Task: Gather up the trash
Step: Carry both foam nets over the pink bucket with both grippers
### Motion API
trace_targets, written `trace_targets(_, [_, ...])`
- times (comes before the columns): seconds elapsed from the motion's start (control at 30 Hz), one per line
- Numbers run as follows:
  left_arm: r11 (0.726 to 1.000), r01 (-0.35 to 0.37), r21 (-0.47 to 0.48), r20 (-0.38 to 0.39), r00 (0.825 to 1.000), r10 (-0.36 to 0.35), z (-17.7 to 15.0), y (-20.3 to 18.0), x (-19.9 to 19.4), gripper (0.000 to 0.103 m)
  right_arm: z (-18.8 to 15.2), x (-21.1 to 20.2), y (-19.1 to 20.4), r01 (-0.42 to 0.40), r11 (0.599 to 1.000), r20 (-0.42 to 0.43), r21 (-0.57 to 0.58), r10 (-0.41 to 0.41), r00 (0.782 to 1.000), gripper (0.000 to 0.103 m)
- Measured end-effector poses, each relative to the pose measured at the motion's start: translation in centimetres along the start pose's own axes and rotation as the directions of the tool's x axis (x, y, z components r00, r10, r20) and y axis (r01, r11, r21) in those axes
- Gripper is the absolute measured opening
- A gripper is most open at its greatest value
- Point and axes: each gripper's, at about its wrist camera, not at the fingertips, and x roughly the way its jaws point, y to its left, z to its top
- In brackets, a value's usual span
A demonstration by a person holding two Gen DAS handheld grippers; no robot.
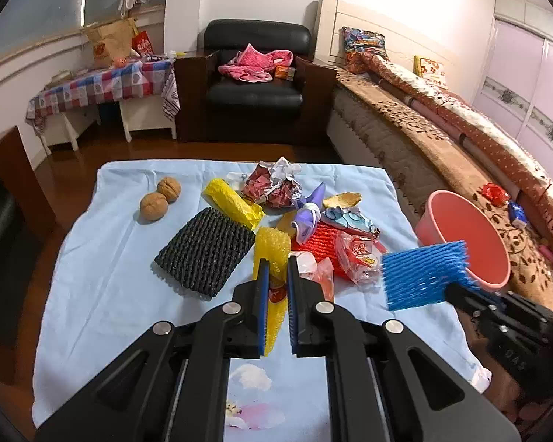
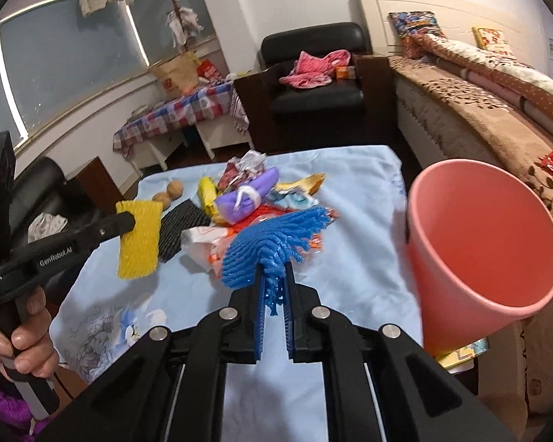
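Right hand-held gripper (image 2: 273,276) clamped on blue net (image 2: 272,243), lifted above table (image 2: 354,258), beside pink bin (image 2: 490,243). Left hand-held gripper (image 1: 278,269) pinching yellow net (image 1: 271,246).

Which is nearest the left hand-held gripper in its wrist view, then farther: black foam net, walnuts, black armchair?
From the left hand-held gripper:
1. Black foam net, just left on the cloth.
2. Walnuts, far-left of the cloth.
3. Black armchair, across the room.

Blue foam net (image 2: 272,243), yellow foam net (image 2: 138,239), black foam net (image 1: 206,252), pink bin (image 2: 483,235), light-blue cloth (image 1: 103,258).
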Motion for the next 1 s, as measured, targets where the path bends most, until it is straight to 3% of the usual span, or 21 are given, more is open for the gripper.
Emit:
trace_targets(0.3, [0.997, -0.051, 0.065, 0.021, 0.999, 0.049, 0.5, -3.5, 0.5, 0.008, 0.8, -2.9, -3.2, 0.053, 0.997, 0.084, 0.054, -0.058, 0.995, 0.008])
trace_targets(0.53, [0.991, -0.030, 0.128, 0.047, 0.999, 0.024, 1.4, -7.0, 0.8, 0.008, 1.6, -5.2, -6.9, 0.127, 0.985, 0.138, 0.120, -0.144, 0.980, 0.008])
trace_targets(0.7, [0.984, 0.102, 0.149, 0.047, 0.993, -0.110, 2.3, -9.5, 1.2, 0.008, 1.9, -6.4, -10.1, 0.173, 0.967, 0.152, 0.186, -0.202, 0.968, 0.008])
trace_targets(1.0, [0.920, 0.340, 0.194, -0.014, 0.939, -0.344, 2.9, -14.9, 2.5, 0.009, 1.3, -6.0, -14.9, 0.258, 0.929, 0.113, 0.264, -0.295, 0.949, 0.009])
